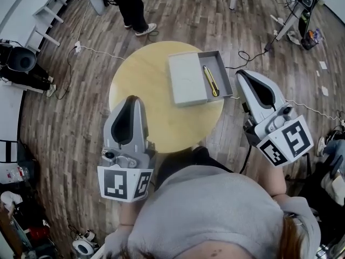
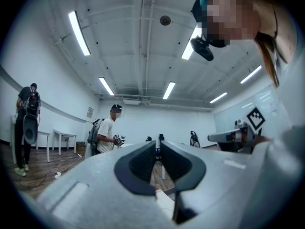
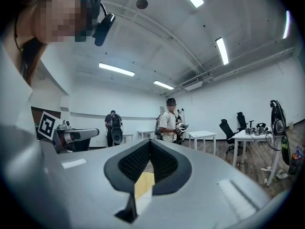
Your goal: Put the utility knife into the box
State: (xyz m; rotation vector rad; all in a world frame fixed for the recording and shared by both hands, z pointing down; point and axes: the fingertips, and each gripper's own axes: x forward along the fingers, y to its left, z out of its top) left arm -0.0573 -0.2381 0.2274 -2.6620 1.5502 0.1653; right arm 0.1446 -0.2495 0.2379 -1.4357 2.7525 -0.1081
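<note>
The yellow utility knife (image 1: 210, 81) lies lengthwise inside the open grey box (image 1: 222, 69) on the round yellow table (image 1: 143, 74). The box's flat grey lid (image 1: 187, 79) rests right beside it, on its left. My right gripper (image 1: 240, 72) hangs just off the table's right edge, close to the box, shut with nothing in it. My left gripper (image 1: 132, 97) hovers over the table's near left edge, jaws together and empty. Both gripper views look out level across the room, so the left gripper (image 2: 158, 141) and the right gripper (image 3: 150, 141) show only their closed tips there.
A person (image 1: 129, 4) stands on the wood floor beyond the table, and cables (image 1: 89, 50) trail to the left. A tripod stand (image 1: 294, 15) is at the far right. Other people (image 3: 169, 120) and white desks (image 3: 202, 136) fill the room behind.
</note>
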